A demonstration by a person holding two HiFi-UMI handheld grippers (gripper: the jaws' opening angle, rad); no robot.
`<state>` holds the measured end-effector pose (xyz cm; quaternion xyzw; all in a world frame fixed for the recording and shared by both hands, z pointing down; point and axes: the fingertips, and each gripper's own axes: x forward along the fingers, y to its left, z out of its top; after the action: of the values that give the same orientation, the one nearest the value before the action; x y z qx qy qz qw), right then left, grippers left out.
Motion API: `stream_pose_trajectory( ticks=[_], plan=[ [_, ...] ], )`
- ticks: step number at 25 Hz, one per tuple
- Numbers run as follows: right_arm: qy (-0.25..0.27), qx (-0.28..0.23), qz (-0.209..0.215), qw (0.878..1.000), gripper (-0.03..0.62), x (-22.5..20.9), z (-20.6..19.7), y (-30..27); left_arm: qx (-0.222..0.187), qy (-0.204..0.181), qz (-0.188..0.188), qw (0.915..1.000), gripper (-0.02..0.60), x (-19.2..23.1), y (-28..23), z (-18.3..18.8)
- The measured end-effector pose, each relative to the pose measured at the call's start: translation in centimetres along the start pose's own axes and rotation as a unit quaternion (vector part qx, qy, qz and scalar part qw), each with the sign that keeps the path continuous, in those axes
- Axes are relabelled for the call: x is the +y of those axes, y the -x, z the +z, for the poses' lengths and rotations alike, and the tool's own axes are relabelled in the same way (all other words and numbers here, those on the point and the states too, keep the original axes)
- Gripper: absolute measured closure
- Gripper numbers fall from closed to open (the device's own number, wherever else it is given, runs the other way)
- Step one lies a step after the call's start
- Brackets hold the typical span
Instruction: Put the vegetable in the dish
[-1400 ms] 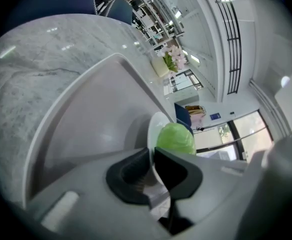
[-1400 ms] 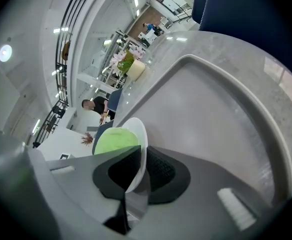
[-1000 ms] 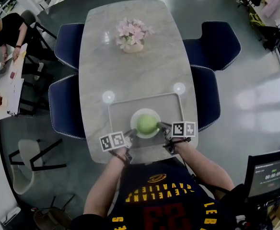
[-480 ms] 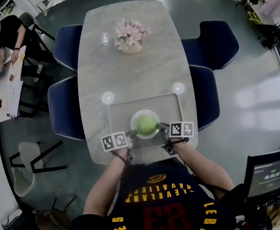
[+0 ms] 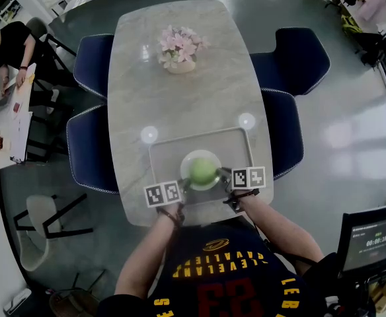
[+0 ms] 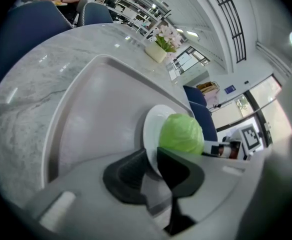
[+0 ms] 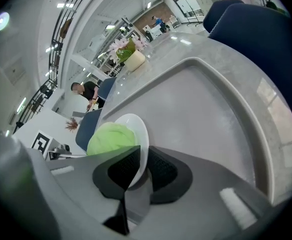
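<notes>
The cabbage already lies in the white dish, which sits on the tray at the near end of the desk. The right hand-held gripper pinches the dish rim. The left hand-held gripper has just been opening, with the rim between its parted jaws. Placement looks done; the next move is to release and draw both back without tipping the dish.

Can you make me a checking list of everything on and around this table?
Surface: grey marble table, bearing a grey rimmed tray.
Job's things: round green cabbage sits in the white round dish on the tray.
Clutter: pot of pink flowers at the far end.
Tools: left tool has just been opening, dish rim between its jaws; right tool shut on the dish rim.
Cables: nothing seen.
Surroundings: dark blue chairs, seated person at a side table, a screen.
</notes>
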<state>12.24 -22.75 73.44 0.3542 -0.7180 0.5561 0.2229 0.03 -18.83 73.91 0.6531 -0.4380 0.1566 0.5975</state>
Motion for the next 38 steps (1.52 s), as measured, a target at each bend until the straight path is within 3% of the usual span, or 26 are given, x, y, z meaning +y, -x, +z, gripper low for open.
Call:
stream_pose_trajectory(
  ticks=[5,9,19,24,29,35,38],
  plan=[
    [0.07,0.008,-0.031,0.997,0.533,0.1,0.4,-0.1,0.011,-0.036,0.013,0.9992,0.506,-0.1,0.0,0.0],
    [0.095,0.009,-0.042,0.995,0.531,0.0,0.6,-0.1,0.027,-0.078,0.023,0.9964,0.494,-0.3,-0.2,-0.1],
    [0.157,0.013,-0.058,0.986,0.53,0.0,0.7,0.1,0.045,-0.117,0.053,0.9906,0.48,-0.4,-0.3,-0.2],
    [0.165,0.007,-0.061,0.984,0.53,-0.1,0.7,0.3,0.054,-0.147,0.075,0.9849,0.469,-0.6,-0.4,-0.3],
    [0.207,0.009,-0.072,0.976,0.533,-0.1,0.8,0.1,0.037,-0.185,0.101,0.9769,0.466,-0.2,0.0,0.6],
    [0.225,-0.001,-0.079,0.971,0.533,0.0,1.1,0.4,0.021,-0.175,0.104,0.9788,0.471,0.2,0.5,1.0],
    [0.215,-0.007,-0.079,0.973,0.538,-0.2,1.2,0.8,-0.002,-0.139,0.078,0.9871,0.512,-0.2,0.8,1.3]
  ],
)
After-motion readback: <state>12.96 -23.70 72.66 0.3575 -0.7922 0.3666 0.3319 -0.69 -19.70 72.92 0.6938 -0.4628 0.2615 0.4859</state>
